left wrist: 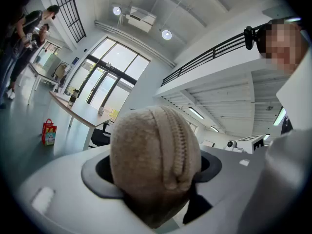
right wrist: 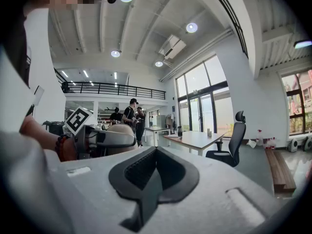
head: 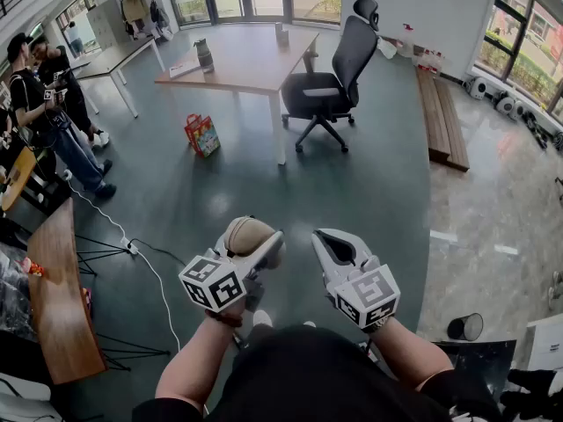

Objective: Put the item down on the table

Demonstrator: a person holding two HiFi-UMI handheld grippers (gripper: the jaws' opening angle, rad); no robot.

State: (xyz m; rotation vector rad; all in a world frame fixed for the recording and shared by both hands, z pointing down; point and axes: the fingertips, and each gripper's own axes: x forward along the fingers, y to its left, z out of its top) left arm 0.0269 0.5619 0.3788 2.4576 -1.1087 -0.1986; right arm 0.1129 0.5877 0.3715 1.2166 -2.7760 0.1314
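Note:
A beige, rounded fabric item (left wrist: 155,165) with a zipper seam running over its top sits between the jaws of my left gripper (head: 260,236), which is shut on it. In the head view the item (head: 244,233) is held at waist height over the grey floor, far from the wooden table (head: 255,69). My right gripper (head: 327,241) is beside it to the right, shut, with nothing between its pads (right wrist: 146,189). The right gripper view also shows the left gripper (right wrist: 105,138) holding the item (right wrist: 119,128), with the table (right wrist: 195,139) well ahead.
A black office chair (head: 330,86) stands by the table, and a dark bottle (head: 204,55) is on it. A red bag (head: 201,134) sits on the floor. People (head: 53,104) stand at left. There is a wooden bench (head: 442,117) at right and a wooden desk (head: 62,297) with a cable (head: 132,247) at near left.

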